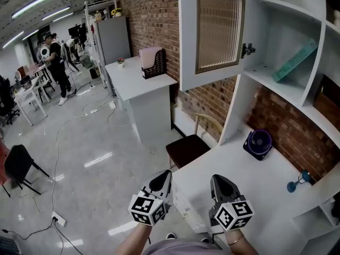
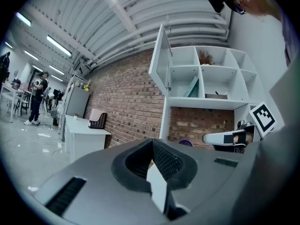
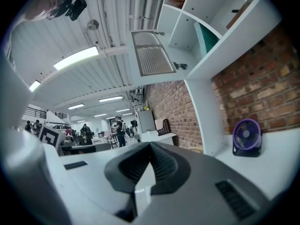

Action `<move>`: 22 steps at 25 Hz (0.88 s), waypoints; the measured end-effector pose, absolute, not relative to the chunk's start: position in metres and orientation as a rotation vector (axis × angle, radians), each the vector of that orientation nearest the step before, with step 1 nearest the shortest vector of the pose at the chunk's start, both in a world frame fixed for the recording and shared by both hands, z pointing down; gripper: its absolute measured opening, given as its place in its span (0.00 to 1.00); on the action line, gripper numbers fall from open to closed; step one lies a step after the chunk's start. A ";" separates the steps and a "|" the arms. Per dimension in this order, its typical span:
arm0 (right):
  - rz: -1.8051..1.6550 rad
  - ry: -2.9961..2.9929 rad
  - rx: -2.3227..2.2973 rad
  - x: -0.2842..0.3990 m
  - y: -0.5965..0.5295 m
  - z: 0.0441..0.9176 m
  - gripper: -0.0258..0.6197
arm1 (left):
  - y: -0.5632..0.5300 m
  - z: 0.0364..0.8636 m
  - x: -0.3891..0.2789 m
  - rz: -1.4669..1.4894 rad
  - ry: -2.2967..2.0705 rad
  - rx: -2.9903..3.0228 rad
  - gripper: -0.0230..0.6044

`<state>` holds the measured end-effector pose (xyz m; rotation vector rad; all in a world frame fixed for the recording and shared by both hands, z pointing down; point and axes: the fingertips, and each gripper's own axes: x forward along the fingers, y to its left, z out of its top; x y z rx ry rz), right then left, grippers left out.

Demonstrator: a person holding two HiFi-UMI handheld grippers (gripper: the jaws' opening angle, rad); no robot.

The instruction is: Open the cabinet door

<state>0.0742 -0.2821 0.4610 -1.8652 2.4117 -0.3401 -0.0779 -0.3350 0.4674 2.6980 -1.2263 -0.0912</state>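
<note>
Down at six o'clock in the head view, two bare forearms reach in side by side. Each carries a gripper held level, nose aimed toward twelve. The left gripper hangs over the glossy floor, just off the corner of the white desk. The right gripper is over the desk itself. The two are close together but not touching. Up at twelve to one o'clock the cabinet door, white-framed with a ribbed glass panel, stands swung out from the white shelf unit, well apart from both grippers. A teal book leans in the compartment behind it. A purple fan sits on the desk at three o'clock and a dark chair is tucked in at the centre.

From the left gripper view, its jaws are pressed together with nothing between them. The open door sits at twelve o'clock against the brick wall, and the other gripper pokes in at three.

From the right gripper view, those jaws are likewise closed on nothing. The door hangs at twelve o'clock, edge toward the camera, and the fan sits at three.
</note>
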 end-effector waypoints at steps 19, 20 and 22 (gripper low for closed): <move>-0.292 2.435 -1.881 0.073 -0.281 0.460 0.04 | -0.330 0.466 -0.080 -0.091 -1.255 2.698 0.04; -0.292 2.435 -1.880 0.073 -0.281 0.460 0.04 | -0.330 0.466 -0.080 -0.092 -1.255 2.698 0.04; -0.289 2.437 -1.877 0.072 -0.281 0.459 0.04 | -0.331 0.465 -0.079 -0.095 -1.254 2.699 0.04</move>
